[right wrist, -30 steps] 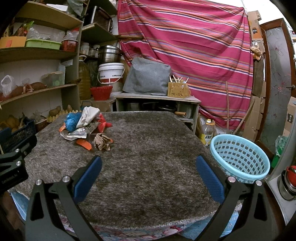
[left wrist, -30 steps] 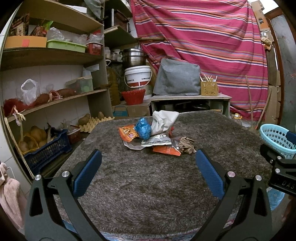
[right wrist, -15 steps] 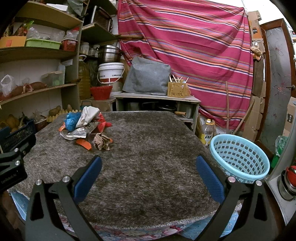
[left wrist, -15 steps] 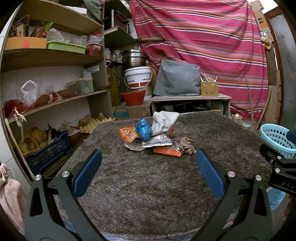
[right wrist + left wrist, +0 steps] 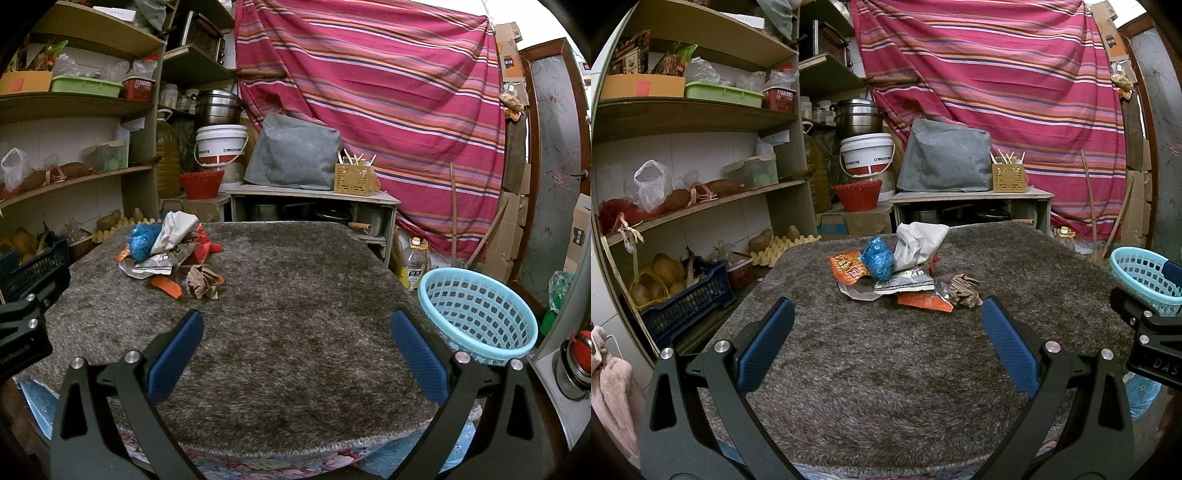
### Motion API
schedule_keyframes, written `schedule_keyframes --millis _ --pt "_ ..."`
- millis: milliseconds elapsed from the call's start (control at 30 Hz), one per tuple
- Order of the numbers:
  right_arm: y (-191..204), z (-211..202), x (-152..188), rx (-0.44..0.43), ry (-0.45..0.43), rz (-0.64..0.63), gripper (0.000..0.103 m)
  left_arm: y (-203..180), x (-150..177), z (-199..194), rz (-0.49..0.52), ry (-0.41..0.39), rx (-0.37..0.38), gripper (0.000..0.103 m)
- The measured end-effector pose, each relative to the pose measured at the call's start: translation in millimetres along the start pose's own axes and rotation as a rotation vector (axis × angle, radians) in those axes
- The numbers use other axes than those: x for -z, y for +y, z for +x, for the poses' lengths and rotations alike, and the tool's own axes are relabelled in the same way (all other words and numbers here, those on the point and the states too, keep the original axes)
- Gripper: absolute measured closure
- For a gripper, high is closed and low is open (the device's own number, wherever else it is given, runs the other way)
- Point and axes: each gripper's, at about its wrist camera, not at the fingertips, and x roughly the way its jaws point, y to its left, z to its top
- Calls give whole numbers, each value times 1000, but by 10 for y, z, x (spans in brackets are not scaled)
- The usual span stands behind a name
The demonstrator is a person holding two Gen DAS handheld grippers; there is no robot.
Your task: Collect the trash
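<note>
Both your tools gape wide, empty, over the shaggy counter [image 5: 295, 295].
Trash pile [image 5: 905, 273] sits far-left; blue basket [image 5: 476, 314] overhangs the right edge, bare rug between.

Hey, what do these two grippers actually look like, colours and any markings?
The left gripper and right gripper match: black triangular-cutout frames with silver bolts, and fingers faced with textured blue pads. White lettering marks each body where it shows in the other's view; it's cut off.
</note>
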Motion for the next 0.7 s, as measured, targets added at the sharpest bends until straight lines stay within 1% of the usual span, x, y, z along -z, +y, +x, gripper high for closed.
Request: schedule_keyframes --millis 100,200,433,500,700 --pt "38 2 5 0 2 2 4 5 -11 1 0 0 0 5" --pt "-53 5 -5 1 1 1 4 3 -9 1 0 -1 -1 5" --pt "16 -7 -6 1 2 0 4 1 -5 0 1 -2 -1 5" --pt "-55 14 0 0 4 1 4 1 -6 -1 0 -1 -1 5" --pt "-91 24 6 0 4 0 4 -1 -6 -2 1 -2 -1 5"
